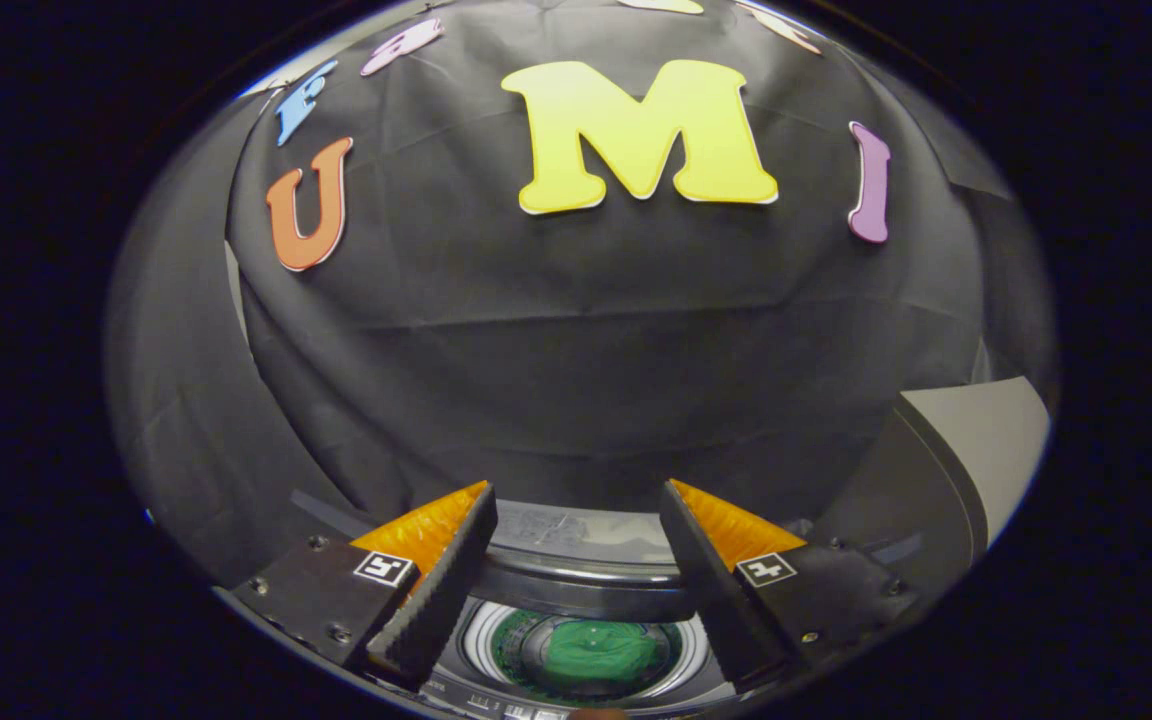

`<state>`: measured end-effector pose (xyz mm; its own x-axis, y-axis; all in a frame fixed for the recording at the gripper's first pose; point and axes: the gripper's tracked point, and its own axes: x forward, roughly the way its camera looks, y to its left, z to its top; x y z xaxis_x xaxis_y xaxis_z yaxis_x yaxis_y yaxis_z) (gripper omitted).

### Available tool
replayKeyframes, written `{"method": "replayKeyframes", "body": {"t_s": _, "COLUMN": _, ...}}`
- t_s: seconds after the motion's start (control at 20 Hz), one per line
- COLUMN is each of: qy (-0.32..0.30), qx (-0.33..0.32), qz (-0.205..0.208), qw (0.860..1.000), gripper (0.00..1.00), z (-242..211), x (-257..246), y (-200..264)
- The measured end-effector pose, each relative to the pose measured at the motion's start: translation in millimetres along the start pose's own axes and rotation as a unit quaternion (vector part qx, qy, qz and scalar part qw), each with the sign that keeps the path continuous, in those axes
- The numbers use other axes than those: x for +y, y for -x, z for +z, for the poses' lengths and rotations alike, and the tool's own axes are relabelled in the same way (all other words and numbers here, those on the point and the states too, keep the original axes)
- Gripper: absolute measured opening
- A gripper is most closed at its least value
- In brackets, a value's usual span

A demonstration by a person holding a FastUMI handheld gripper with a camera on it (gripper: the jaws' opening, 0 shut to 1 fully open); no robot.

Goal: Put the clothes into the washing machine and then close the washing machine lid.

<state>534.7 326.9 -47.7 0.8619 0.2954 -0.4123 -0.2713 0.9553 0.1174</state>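
Two fingers of the gripper [576, 585] are spread wide apart and hold nothing. Just below and between them sits the washing machine [586, 590], its round tub open. A green cloth [604, 652] lies down inside, so the clothes look put away. The lid [921, 490] stands up on the right, probably waiting to be pushed down.

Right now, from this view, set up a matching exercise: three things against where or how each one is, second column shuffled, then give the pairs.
Things:
1. tool
2. green clothing
3. washing machine lid

States:
A. lying inside the drum
B. raised, to the right of the fingers
C. open, holding nothing, above the drum opening

Pairs: 1-C, 2-A, 3-B
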Motion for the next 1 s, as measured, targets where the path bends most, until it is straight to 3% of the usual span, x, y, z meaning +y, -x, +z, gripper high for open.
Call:
{"method": "replayKeyframes", "body": {"t_s": 0.25, "qy": -0.008, "qx": 0.024, "qz": 0.003, "qw": 1.0, "gripper": 1.0, "z": -29, "x": 5, "y": 17}}
{"method": "replayKeyframes", "body": {"t_s": 0.55, "qy": 0.019, "qx": 0.08, "qz": -0.013, "qw": 0.997, "gripper": 0.99, "z": -97, "x": 1, "y": 40}}
{"method": "replayKeyframes", "body": {"t_s": 1.0, "qy": 0.028, "qx": 0.035, "qz": -0.012, "qw": 0.999, "gripper": 1.0, "z": -84, "x": 3, "y": 101}}
